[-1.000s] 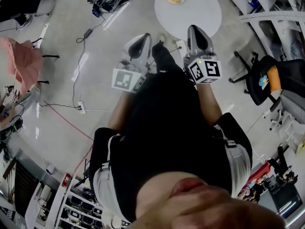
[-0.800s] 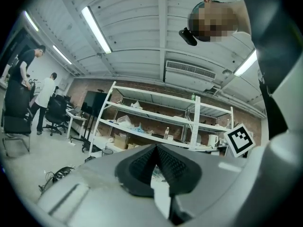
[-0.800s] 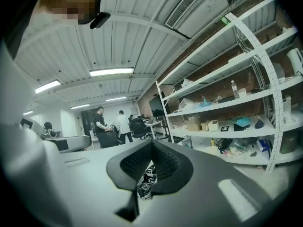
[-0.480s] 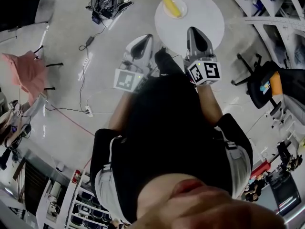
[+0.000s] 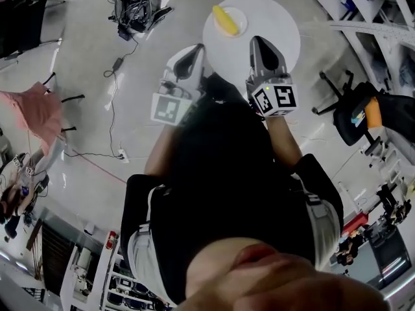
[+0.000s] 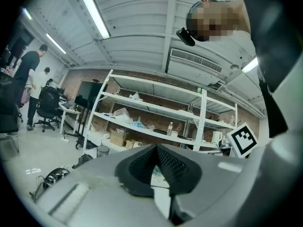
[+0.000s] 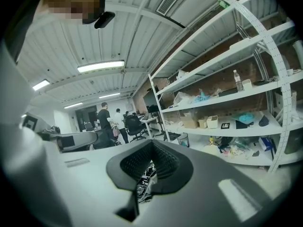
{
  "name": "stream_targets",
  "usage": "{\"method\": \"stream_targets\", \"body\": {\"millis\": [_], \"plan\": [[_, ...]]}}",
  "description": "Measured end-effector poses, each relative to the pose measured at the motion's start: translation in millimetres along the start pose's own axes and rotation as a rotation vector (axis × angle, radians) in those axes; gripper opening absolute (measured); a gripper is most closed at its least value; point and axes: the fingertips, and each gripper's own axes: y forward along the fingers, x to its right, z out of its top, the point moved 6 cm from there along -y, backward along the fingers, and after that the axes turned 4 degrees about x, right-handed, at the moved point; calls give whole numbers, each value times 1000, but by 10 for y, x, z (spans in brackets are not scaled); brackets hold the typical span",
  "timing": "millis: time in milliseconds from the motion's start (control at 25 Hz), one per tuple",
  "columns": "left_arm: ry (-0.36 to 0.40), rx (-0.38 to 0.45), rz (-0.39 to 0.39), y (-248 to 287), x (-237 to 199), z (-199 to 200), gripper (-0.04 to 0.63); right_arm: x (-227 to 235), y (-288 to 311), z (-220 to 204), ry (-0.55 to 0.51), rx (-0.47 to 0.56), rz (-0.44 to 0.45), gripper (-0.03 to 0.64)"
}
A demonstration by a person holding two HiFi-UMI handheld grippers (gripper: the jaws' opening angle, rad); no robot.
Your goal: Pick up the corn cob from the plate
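A yellow corn cob [image 5: 224, 18] lies on a small white plate [image 5: 238, 22] at the far left part of a round white table [image 5: 269, 18], seen in the head view. My left gripper [image 5: 196, 48] is held level just short of the table's near left edge, shut and empty. My right gripper [image 5: 257, 40] reaches over the table's near edge, to the right of the plate and short of it, also shut with nothing in it. In both gripper views the black pads [image 6: 170, 162] [image 7: 163, 162] meet at the tips; neither view shows the corn or the table.
A black office chair [image 5: 353, 109] stands right of the table. Cables and gear [image 5: 133, 5] lie on the floor at the far left, and a pink-draped chair [image 5: 35, 105] is further left. Metal shelving [image 7: 227, 93] runs along the room, and people stand by desks [image 7: 106, 117].
The person has walked toward the table: table and plate sit lower and nearer in the head view, and both shut grippers have come up to the table's near edge.
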Motion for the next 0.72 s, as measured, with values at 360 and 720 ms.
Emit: {"method": "stream_targets", "body": {"millis": [360, 720], "plan": [[-1, -8, -27, 416, -231, 34, 3, 159, 193, 16, 3, -1, -64, 8], [28, 26, -43, 774, -492, 196, 3, 191, 373, 39, -8, 11, -120, 8]]}}
